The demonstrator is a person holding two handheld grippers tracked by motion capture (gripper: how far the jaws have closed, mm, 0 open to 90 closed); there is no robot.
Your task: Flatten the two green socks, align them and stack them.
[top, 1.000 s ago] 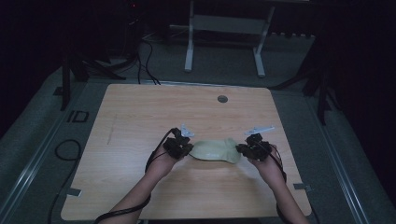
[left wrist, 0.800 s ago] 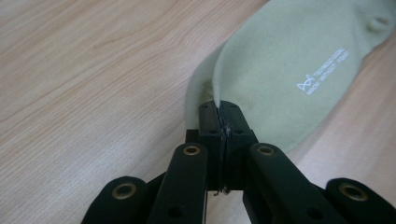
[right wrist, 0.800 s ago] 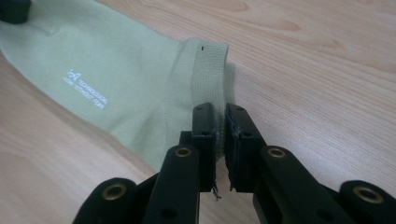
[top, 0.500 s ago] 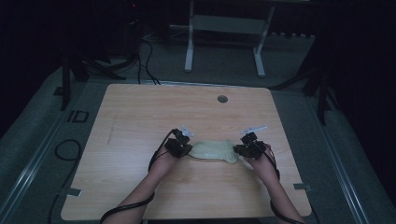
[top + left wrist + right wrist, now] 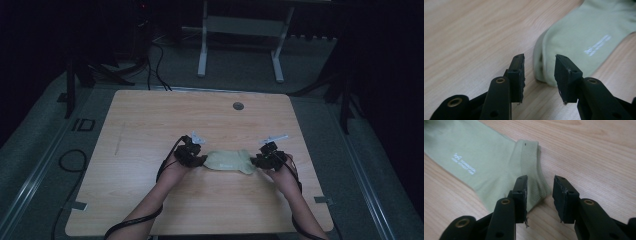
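Both ends let go now: left gripper parted at the rounded end of the pale green sock, right gripper parted at its ribbed cuff. Hands drawn back slightly toward 6 o'clock; sock flattened out on the table.

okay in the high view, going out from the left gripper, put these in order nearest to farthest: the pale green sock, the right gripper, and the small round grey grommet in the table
1. The pale green sock: lies right beside the left gripper, its end at the jaws.
2. The right gripper: at the sock's other end, across its length.
3. The small round grey grommet: set in the wooden table near its far edge, beyond both grippers.
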